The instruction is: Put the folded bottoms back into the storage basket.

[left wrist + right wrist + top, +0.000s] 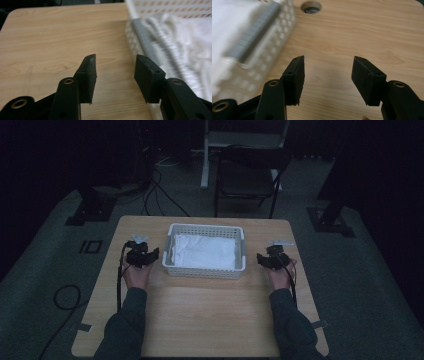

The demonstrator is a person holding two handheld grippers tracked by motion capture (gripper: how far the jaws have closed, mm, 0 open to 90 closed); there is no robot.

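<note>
jaws of left gripper (115,75) and right gripper (327,78) apart, empty, over bare table (210,310) beside white basket (205,270)

Dim room, grey floor (45,270), dark chair (247,180).

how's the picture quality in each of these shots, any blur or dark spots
High view: dim and underexposed, the room black around the table. Left gripper view: bright, jaws sharp, the white basket and cloth smeared by blur. Right gripper view: jaws crisp, the basket blurred at left.
</note>
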